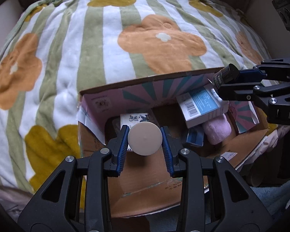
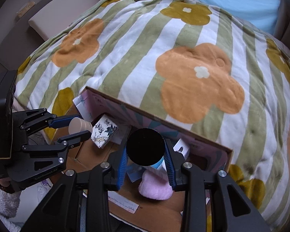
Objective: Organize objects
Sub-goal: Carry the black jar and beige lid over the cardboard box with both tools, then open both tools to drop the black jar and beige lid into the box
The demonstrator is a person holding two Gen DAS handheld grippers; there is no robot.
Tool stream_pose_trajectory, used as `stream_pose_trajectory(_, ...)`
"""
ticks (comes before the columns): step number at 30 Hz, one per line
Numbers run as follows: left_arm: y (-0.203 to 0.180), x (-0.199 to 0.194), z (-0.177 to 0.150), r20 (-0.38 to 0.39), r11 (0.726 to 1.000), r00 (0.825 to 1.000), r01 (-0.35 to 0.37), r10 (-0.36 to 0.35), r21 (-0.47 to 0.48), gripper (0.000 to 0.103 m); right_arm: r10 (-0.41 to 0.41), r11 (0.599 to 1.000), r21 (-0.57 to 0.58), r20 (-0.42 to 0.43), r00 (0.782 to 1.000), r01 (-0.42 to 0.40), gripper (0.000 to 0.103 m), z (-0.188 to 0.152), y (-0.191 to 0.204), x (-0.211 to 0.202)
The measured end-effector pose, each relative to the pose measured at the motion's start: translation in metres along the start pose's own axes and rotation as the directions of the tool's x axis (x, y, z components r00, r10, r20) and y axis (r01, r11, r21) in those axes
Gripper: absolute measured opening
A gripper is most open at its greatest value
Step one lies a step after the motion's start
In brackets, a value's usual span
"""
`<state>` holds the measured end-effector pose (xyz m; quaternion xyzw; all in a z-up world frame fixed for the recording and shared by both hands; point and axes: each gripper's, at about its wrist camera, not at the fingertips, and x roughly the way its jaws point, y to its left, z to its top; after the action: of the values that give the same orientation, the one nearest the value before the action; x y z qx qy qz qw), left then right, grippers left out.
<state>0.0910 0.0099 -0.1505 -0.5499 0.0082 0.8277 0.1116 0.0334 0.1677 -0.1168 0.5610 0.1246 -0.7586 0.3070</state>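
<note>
Left gripper (image 1: 145,142) clamps a beige jar (image 1: 145,138), right gripper (image 2: 145,148) a black bottle (image 2: 145,147), both over the box (image 1: 145,81); blanket (image 1: 87,48) at 12 o'clock.

The cardboard box (image 1: 145,174) is cut off at the bottom of both wrist views, its near side hidden behind the gripper frames. A white box with a barcode (image 1: 201,104) covers part of a pink plush item (image 1: 218,131) and a dark blue packet (image 1: 195,137). In the right wrist view a black round cap (image 2: 145,147) blocks the items behind it, including a light blue object too hidden to identify. Print on the dark bottle (image 1: 222,77) is too small to read fully. The flowered blanket (image 1: 87,48) runs past the frame edges.
</note>
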Motion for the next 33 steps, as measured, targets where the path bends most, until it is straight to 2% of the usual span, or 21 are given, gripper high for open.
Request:
stream_pose_trajectory(8, -0.008, 0.01, -0.007, -0.023, 1.0, 1.0, -0.001, 0.001, 0.007, 0.03, 0.04, 0.999, -0.025, -0.052, 0.998, -0.041, 0.033, -0.025, 0.011, 0.019)
stream_pose_trajectory(16, -0.014, 0.019, -0.009, -0.047, 0.997, 0.998, -0.027, 0.03, 0.07, 0.03, 0.056, 0.996, -0.073, -0.064, 0.996, -0.06, 0.033, -0.033, 0.015, 0.027)
stream_pose_trajectory(20, -0.018, 0.018, -0.011, -0.029, 0.994, 0.999, 0.019, -0.016, 0.112, 0.031, 0.06, 0.996, -0.066, -0.077, 0.995, -0.065, 0.033, -0.035, 0.015, 0.033)
stream_pose_trajectory(21, -0.02, 0.017, -0.011, -0.028, 0.992, 0.999, 0.026, -0.023, 0.122, 0.033, 0.064, 0.996, -0.065, -0.079, 0.995, -0.069, 0.035, -0.035, 0.016, 0.034)
stream_pose_trajectory(22, -0.022, 0.016, -0.012, -0.031, 0.99, 0.999, 0.033, -0.029, 0.137, 0.044, 0.065, 0.995, -0.065, -0.075, 0.995, -0.07, 0.042, -0.036, 0.015, 0.034)
stream_pose_trajectory(23, -0.024, 0.016, -0.013, -0.035, 0.988, 0.999, 0.029, -0.024, 0.153, 0.081, 0.068, 0.995, -0.069, -0.063, 0.996, -0.072, 0.062, -0.037, 0.015, 0.032)
stream_pose_trajectory(24, -0.026, 0.015, -0.014, -0.031, 0.985, 0.999, 0.013, -0.008, 0.171, 0.102, 0.073, 0.994, -0.075, -0.051, 0.996, -0.076, 0.09, -0.038, 0.015, 0.03)
stream_pose_trajectory(25, -0.028, 0.013, -0.016, -0.02, 0.982, 1.0, 0.003, 0.0, 0.189, 0.103, 0.077, 0.993, -0.082, -0.043, 0.996, -0.081, 0.101, -0.039, 0.015, 0.028)
stream_pose_trajectory(26, -0.029, 0.012, -0.016, -0.021, 0.98, 1.0, 0.011, -0.007, 0.199, 0.103, 0.072, 0.993, -0.09, -0.034, 0.997, -0.075, 0.103, -0.04, 0.014, 0.025)
stream_pose_trajectory(30, -0.028, 0.011, -0.017, -0.031, 0.979, 0.999, 0.012, -0.006, 0.206, 0.103, 0.005, 0.997, -0.083, -0.008, 1.0, -0.005, 0.103, -0.042, 0.008, 0.017)
stream_pose_trajectory(33, -0.026, 0.009, -0.017, -0.028, 0.98, 1.0, 0.014, -0.008, 0.2, 0.103, -0.009, 0.999, -0.048, -0.002, 1.0, 0.009, 0.103, -0.043, 0.001, 0.014)
